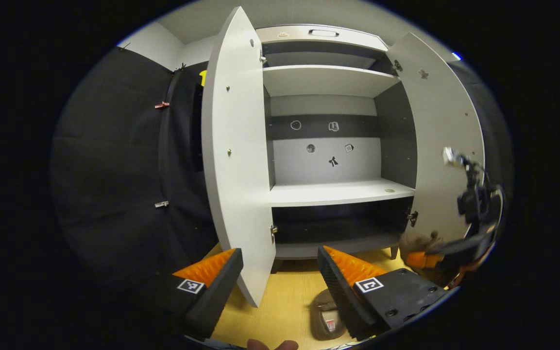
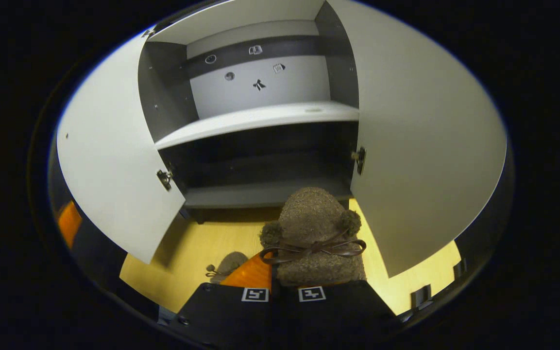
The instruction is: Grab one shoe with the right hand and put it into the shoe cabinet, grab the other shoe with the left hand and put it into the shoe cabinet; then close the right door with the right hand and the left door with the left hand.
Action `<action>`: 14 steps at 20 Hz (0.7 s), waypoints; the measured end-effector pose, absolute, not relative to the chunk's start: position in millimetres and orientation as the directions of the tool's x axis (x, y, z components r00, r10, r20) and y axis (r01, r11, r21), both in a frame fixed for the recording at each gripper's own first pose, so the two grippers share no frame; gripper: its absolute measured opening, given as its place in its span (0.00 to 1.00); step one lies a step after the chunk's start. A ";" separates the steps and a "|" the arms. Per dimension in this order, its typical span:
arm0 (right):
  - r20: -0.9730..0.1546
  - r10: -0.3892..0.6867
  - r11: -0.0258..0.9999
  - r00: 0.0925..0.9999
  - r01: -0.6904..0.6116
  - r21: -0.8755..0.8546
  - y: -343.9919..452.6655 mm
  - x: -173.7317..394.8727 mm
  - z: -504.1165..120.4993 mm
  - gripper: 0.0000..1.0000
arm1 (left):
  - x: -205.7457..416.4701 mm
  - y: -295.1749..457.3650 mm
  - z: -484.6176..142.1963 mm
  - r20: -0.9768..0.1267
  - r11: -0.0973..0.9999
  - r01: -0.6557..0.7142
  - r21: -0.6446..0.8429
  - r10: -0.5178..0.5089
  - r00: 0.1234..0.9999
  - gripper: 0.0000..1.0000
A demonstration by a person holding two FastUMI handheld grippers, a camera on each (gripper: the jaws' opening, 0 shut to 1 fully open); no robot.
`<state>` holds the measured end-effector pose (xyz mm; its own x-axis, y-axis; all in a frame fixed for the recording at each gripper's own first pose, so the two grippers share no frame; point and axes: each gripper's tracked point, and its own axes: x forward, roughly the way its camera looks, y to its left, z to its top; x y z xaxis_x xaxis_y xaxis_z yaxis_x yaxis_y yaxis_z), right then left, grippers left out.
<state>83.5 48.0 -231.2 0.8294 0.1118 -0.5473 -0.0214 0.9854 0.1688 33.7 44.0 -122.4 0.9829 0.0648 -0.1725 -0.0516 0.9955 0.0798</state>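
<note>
A brown fuzzy shoe (image 2: 313, 228) with a bow is lifted in front of the cabinet's dark bottom compartment (image 2: 265, 194), with my right gripper (image 2: 280, 279) shut on its rear edge. The other brown shoe (image 1: 327, 315) lies on the yellow floor, partly hidden behind my right-hand finger (image 1: 340, 287) in the left gripper view. It also shows in the right gripper view as the shoe on the floor (image 2: 226, 266). My left gripper (image 1: 280, 253) is open above the floor, holding nothing. Both cabinet doors, the left door (image 1: 233, 155) and the right door (image 1: 437, 141), stand wide open.
The white shoe cabinet (image 1: 338, 192) has a white middle shelf and an upper shelf (image 1: 326, 78), both bare. The right gripper with its shoe (image 1: 474, 233) shows at the far right of the left gripper view. Black cloth wall (image 1: 114, 170) stands left of the cabinet.
</note>
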 end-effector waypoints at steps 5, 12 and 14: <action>-0.496 0.147 0.981 0.856 -0.062 0.183 54.1 116.7 -141.1 0.08 | 33.5 34.2 -127.2 -0.175 0.997 -0.023 0.072 0.035 0.984 0.97; -0.396 0.162 0.975 0.904 -0.085 0.205 67.8 223.5 -66.0 0.07 | 32.1 28.9 -131.5 -0.181 0.998 0.007 0.067 0.005 0.984 0.97; -0.384 0.157 0.975 0.910 -0.082 0.205 70.9 256.3 -61.0 0.07 | 30.6 29.2 -133.0 -0.186 0.998 0.007 0.058 0.004 0.983 0.97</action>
